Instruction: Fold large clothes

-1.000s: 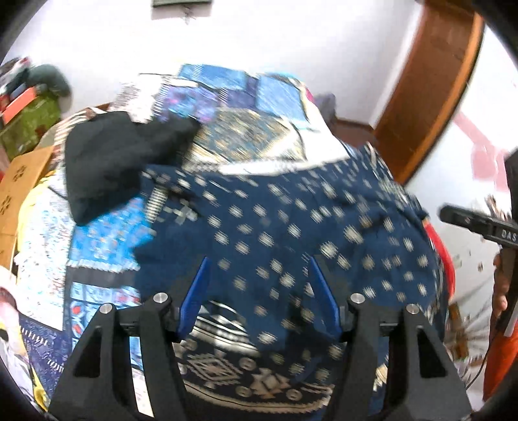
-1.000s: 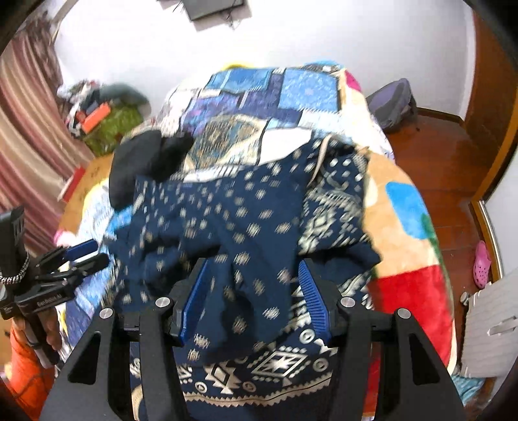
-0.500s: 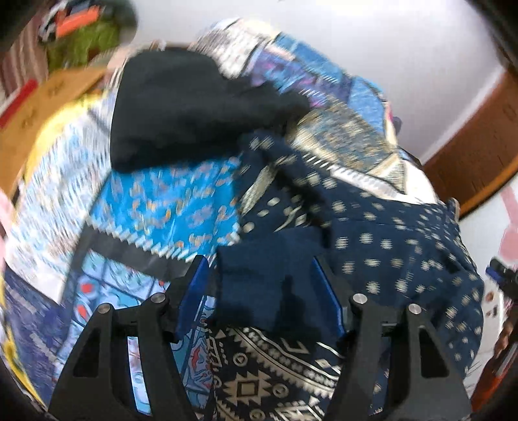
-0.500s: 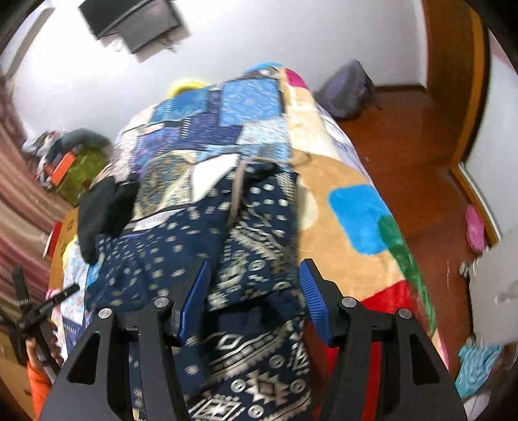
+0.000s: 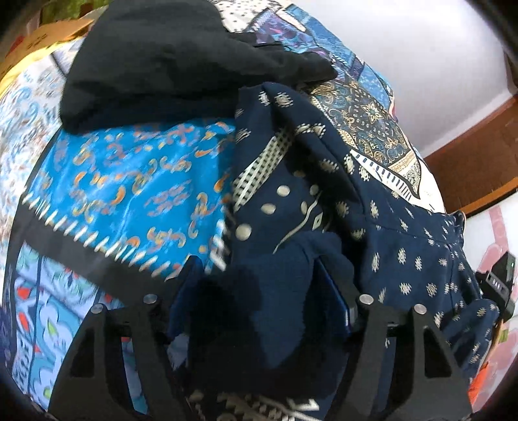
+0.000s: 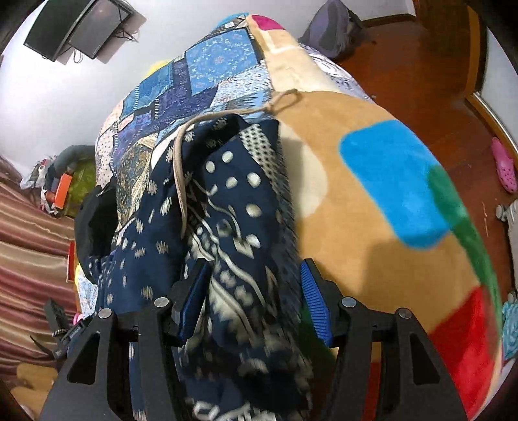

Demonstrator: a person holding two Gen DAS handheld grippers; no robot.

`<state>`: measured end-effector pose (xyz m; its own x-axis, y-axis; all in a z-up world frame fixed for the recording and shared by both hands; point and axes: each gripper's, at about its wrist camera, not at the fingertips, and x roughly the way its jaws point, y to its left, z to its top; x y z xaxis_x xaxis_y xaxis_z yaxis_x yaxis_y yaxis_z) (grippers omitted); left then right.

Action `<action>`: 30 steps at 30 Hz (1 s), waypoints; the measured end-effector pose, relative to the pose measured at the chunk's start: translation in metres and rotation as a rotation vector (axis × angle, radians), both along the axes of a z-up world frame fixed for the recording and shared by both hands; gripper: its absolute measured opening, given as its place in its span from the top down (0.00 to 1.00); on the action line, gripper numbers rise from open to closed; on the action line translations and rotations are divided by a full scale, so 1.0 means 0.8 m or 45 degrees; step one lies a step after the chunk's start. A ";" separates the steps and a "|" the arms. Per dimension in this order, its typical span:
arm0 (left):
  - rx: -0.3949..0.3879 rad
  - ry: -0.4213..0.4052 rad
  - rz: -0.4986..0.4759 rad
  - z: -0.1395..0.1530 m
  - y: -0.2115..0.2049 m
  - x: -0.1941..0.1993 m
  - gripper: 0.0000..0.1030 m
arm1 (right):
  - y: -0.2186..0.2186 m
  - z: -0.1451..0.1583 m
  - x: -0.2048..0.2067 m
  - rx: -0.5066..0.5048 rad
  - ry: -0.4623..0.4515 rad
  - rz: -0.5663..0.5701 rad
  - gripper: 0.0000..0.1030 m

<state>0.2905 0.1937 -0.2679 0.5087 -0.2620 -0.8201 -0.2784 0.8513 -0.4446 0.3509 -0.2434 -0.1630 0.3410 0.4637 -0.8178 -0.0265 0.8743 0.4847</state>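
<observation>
On the patchwork-quilted bed lay the navy blue printed garment with cream motifs, bunched lengthwise along the seam where the blue patchwork quilt met a tan fleece blanket with blue, green and red patches. A beige drawstring cord trailed from the garment's far end, its loop resting on the tan blanket. Fabric at the near end was gathered up into both tools. The left gripper had its blue-padded fingers clamped on a thick wad of the navy cloth, which filled the gap between them and hid most of the pads. The right gripper likewise held a fold of the garment between its ribbed blue pads, jaws only partly closed around the bulk. A crumpled black garment lay on the quilt beyond, touching the navy one's far corner. Wall-mounted dark monitor at upper left; pink clog on the wooden floor.
</observation>
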 end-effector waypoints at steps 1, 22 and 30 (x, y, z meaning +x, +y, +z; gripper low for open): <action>0.014 -0.013 -0.011 0.000 -0.002 0.005 0.33 | 0.003 0.000 0.004 -0.004 -0.009 0.008 0.45; 0.414 -0.215 -0.053 0.100 -0.053 0.011 0.92 | 0.037 0.094 -0.026 -0.116 -0.323 0.053 0.89; 0.442 -0.378 -0.071 0.171 -0.063 -0.023 0.92 | 0.052 0.126 -0.049 -0.212 -0.428 0.090 0.89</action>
<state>0.2721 0.1430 -0.1310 0.7279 -0.0315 -0.6849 -0.1314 0.9740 -0.1844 0.3117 -0.2016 -0.0624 0.5752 0.3656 -0.7318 -0.2227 0.9308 0.2899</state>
